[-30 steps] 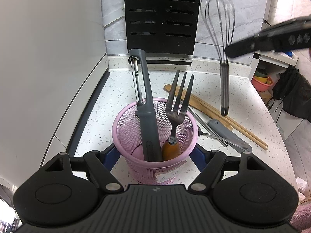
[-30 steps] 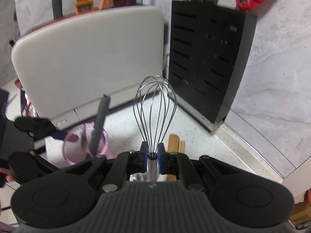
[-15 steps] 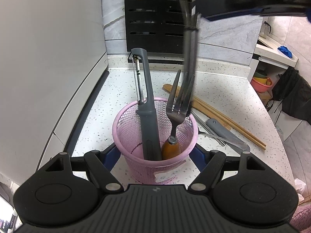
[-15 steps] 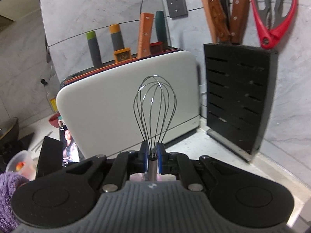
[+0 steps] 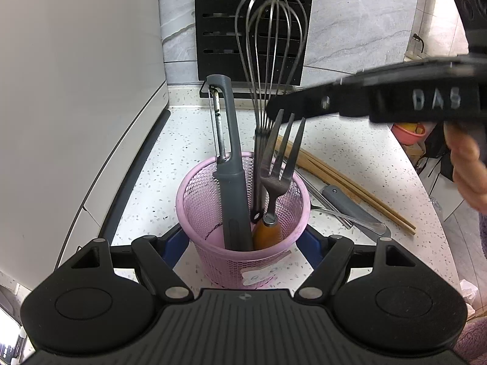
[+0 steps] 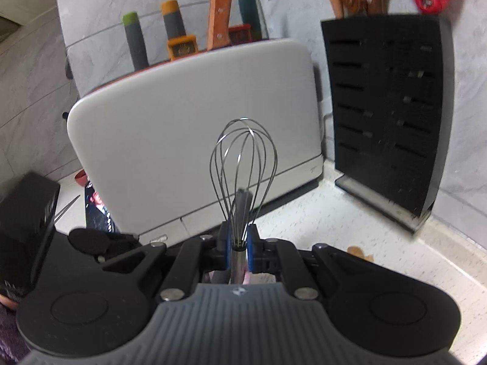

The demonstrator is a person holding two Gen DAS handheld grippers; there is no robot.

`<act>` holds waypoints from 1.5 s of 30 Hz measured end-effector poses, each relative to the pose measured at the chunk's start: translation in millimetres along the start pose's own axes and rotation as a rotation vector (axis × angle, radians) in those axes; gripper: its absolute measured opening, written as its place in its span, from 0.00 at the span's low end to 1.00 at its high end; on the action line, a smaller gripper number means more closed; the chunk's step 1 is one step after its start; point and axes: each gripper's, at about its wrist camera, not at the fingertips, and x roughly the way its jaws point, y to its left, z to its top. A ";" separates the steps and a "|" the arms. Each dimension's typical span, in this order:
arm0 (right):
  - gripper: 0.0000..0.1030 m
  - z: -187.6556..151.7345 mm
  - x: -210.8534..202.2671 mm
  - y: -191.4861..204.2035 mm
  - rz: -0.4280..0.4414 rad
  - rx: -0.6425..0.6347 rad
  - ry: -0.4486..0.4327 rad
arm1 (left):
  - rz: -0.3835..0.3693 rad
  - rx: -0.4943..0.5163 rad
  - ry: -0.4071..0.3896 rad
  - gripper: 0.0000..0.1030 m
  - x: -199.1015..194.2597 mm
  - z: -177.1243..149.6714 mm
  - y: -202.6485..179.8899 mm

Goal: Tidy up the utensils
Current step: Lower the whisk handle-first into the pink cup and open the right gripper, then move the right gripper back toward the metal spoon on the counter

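Note:
A pink mesh cup [image 5: 213, 206] stands between my left gripper's [image 5: 242, 240] blue pads, which press its sides. In it stand a grey peeler [image 5: 231, 164], a fork [image 5: 278, 179] with an orange handle, and the whisk's [image 5: 268, 60] handle end. My right gripper [image 6: 238, 245] is shut on the whisk [image 6: 243, 164] just below its wires and holds it upright over the cup. The right gripper also shows in the left wrist view [image 5: 365, 100], reaching in from the right.
Wooden chopsticks [image 5: 344, 179] and a grey-handled utensil [image 5: 350, 206] lie on the speckled counter right of the cup. A black knife block [image 5: 252, 27] stands behind. A white appliance [image 5: 76, 91] fills the left side. The counter's edge curves at the right.
My right gripper has carried the whisk over the cup and lowered it, so the handle now stands inside the cup. My left gripper and the cup have stayed put.

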 end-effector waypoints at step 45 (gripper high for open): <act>0.35 -54.2 -51.0 -11.2 -0.265 0.150 0.220 | -0.012 -0.080 -0.034 0.84 -7.0 -11.4 2.7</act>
